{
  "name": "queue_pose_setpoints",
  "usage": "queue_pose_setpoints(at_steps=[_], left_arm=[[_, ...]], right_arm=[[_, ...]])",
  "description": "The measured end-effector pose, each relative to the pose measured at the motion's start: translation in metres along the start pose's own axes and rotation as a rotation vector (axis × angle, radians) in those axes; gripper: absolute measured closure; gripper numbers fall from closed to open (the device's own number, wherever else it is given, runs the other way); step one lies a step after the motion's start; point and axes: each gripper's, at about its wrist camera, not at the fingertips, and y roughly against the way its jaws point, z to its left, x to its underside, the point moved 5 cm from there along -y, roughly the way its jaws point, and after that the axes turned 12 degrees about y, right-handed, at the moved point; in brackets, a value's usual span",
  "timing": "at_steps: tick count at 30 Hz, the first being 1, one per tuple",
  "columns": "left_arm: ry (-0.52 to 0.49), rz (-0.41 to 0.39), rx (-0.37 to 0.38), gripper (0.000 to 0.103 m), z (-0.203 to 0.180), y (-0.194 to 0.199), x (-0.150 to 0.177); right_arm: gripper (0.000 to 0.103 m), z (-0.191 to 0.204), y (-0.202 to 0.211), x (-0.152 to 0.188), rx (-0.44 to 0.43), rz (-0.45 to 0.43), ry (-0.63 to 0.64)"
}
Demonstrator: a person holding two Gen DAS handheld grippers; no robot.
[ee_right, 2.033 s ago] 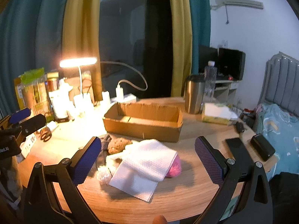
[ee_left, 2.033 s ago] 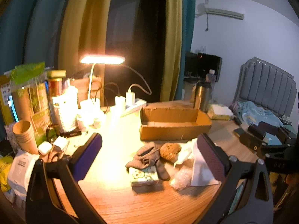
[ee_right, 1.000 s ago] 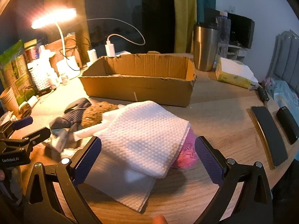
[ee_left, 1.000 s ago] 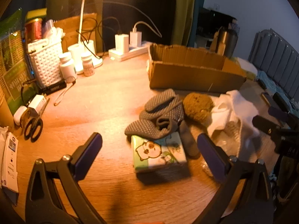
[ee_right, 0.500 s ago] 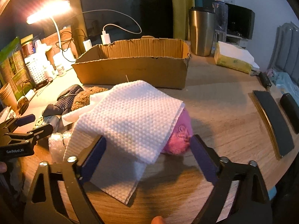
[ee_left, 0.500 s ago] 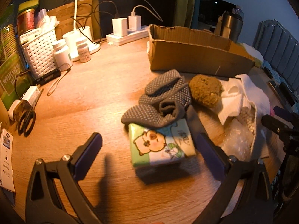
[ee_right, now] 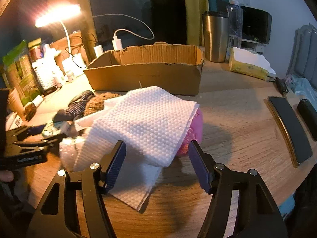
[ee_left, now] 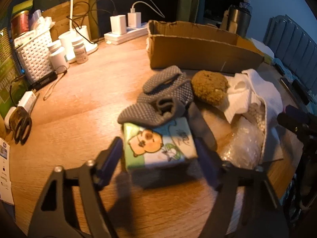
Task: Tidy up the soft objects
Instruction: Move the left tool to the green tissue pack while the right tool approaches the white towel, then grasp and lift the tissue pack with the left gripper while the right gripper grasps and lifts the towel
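- Now both claws have come down low and narrowed: my left gripper (ee_left: 158, 148) has its fingers around the tissue pack (ee_left: 158, 142), touching or nearly so; I can't tell if it grips.
- My right gripper (ee_right: 156, 158) has half-closed around the white cloth (ee_right: 142, 123) draped over a pink soft thing (ee_right: 195, 129), not yet pinching.
- So I judge the pickups are starting; the cardboard box (ee_right: 146, 77) behind looks the likely destination.
- The wooden table (ee_right: 237, 119) is cluttered and lamp-lit, with curtains behind.
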Motion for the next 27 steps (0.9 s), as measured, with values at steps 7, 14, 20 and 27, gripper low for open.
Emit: queue_pose_setpoints(at_steps=[7,14,20,27], left_arm=[[-0.007,0.005,0.02,0.033,-0.002,0.002,0.003],[-0.01,-0.017,0.051,0.033,-0.004,0.012,0.003],[-0.026,-0.043,0.07,0.033,-0.011,0.024,0.002],[-0.031,-0.098,0.081,0.033,-0.014,0.047,-0.008]], right_arm=[[0.039,0.017,-0.009,0.0,-0.048,0.025,0.026],[0.088,0.017,-0.012,0.003,-0.063,0.032,0.023],[0.096,0.016,0.003,-0.001,-0.056,-0.021,0.039],[0.097,0.008,0.029,-0.017,-0.034,-0.099,0.04]])
